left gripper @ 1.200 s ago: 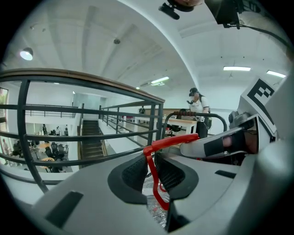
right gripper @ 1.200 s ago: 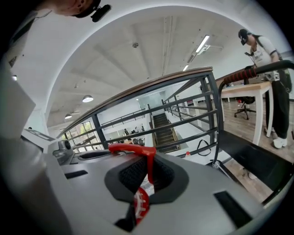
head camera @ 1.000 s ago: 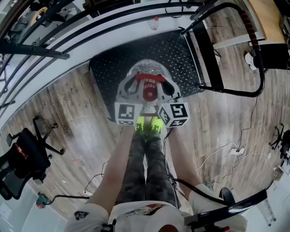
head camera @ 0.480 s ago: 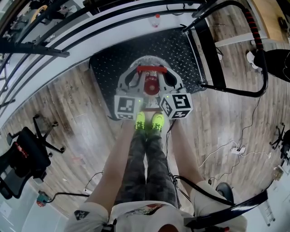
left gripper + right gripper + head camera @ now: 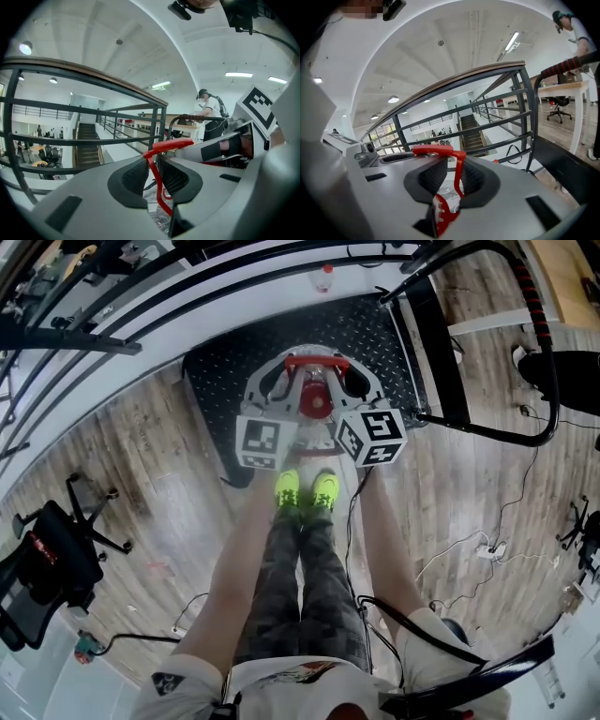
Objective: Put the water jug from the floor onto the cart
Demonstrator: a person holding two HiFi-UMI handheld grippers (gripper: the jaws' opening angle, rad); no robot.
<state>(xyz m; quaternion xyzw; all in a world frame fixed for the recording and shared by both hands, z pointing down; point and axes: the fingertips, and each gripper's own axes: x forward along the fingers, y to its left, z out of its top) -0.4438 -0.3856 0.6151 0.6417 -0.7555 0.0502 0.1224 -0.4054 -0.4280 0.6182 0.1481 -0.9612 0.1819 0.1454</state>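
The clear water jug [image 5: 316, 401] with its red cap stands over the cart's black chequer-plate deck [image 5: 220, 371]; I cannot tell whether it rests on it. Its red handle [image 5: 314, 362] arches across the top. My left gripper [image 5: 284, 373] is shut on the handle's left leg, and the red strip [image 5: 157, 187] runs between its pads. My right gripper [image 5: 345, 373] is at the right leg [image 5: 459, 180]; its jaws are opening, with a gap showing beside the strip. The red cap [image 5: 443, 215] shows below the right jaws.
The cart's black push bar [image 5: 525, 296] with a red grip rises at the right. A dark railing [image 5: 141, 296] runs just beyond the cart. An office chair [image 5: 47, 559] stands at the left and cables [image 5: 487, 554] lie on the wood floor at the right. My feet [image 5: 305, 491] are behind the cart.
Both grippers and the jug have moved away from my feet, farther over the cart deck.
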